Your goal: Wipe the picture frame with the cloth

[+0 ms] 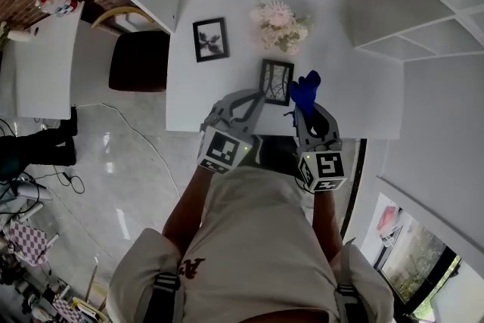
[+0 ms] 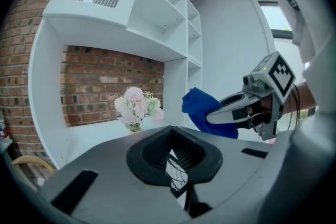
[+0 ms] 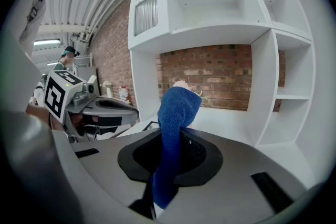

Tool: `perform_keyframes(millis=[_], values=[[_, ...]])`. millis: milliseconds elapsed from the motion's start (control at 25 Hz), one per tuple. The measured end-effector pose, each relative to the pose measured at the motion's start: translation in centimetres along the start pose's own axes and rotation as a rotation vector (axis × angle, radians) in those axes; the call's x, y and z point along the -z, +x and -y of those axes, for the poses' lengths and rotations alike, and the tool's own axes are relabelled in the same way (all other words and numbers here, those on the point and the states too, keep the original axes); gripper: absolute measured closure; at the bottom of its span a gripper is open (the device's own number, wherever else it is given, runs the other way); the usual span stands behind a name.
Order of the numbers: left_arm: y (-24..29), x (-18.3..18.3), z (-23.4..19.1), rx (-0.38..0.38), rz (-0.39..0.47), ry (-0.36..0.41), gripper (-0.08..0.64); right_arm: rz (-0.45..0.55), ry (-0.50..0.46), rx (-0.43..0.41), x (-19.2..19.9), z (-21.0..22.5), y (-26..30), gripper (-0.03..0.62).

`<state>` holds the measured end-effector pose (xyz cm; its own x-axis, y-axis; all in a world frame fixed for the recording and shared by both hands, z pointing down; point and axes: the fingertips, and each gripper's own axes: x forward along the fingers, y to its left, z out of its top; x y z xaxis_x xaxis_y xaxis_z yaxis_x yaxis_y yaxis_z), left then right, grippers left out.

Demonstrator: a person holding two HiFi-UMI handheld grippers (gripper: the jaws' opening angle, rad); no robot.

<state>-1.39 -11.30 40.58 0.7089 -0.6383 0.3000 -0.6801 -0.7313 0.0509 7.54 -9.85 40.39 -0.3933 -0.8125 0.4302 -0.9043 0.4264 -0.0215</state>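
Blue cloth [image 1: 305,89] is pinched in the right gripper [image 1: 301,112], jaws clenched on its lower part, top sticking up past the tips [image 3: 174,128]. Left gripper [image 1: 259,97] is clamped on the frame [image 1: 277,81]; its own view shows a corner of the branch print [image 2: 176,169] between the closed jaws. Frame sits above the front part of the white desk [image 1: 355,98], just left of the cloth; contact between them is unclear. Second frame [image 1: 210,38] stands further back on the left, well apart. Pink-white flowers [image 1: 280,23] are behind the held frame. Both grippers are side by side, close together.
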Motion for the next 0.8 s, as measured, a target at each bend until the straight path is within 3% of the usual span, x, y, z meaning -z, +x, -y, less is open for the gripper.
perform_keyframes(millis=[800], values=[[3.2,9.4,0.1,0.026,-0.145,-0.024,0.563,-0.153,0.01,-0.087,8.1,-0.2,4.2,0.541]])
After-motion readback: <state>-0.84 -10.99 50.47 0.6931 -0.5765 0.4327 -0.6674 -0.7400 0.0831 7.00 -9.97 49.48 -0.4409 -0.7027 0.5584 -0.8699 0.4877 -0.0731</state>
